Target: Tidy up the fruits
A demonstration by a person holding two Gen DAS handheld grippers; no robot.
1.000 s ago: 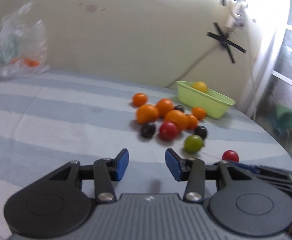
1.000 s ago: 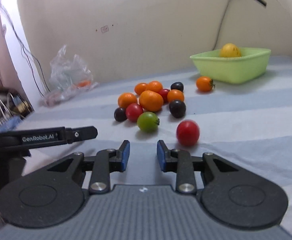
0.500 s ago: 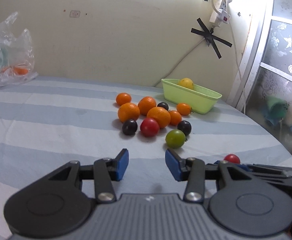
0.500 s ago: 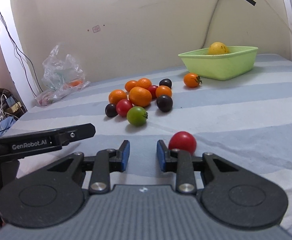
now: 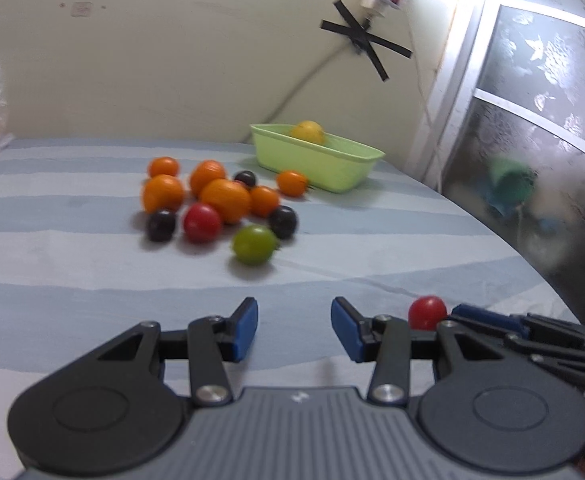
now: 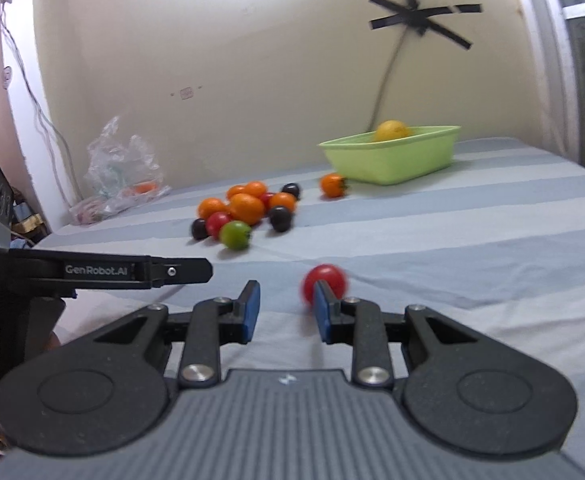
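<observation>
Round red cherry tomato (image 6: 324, 282), no evident long axis, lies just beyond the spread right gripper (image 6: 284, 307). Left gripper (image 5: 294, 328) spread, empty. Fruit cluster (image 6: 248, 210) and light-green plastic tub (image 6: 392, 160) lie farther off.

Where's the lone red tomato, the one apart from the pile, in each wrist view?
Left wrist: the lone red tomato sits low right, just beyond the right gripper tips.
Right wrist: lone red tomato just below centre, partly behind the right-hand finger pad of the open gripper.
Shared landmark: green tray holding a yellow fruit.
</observation>
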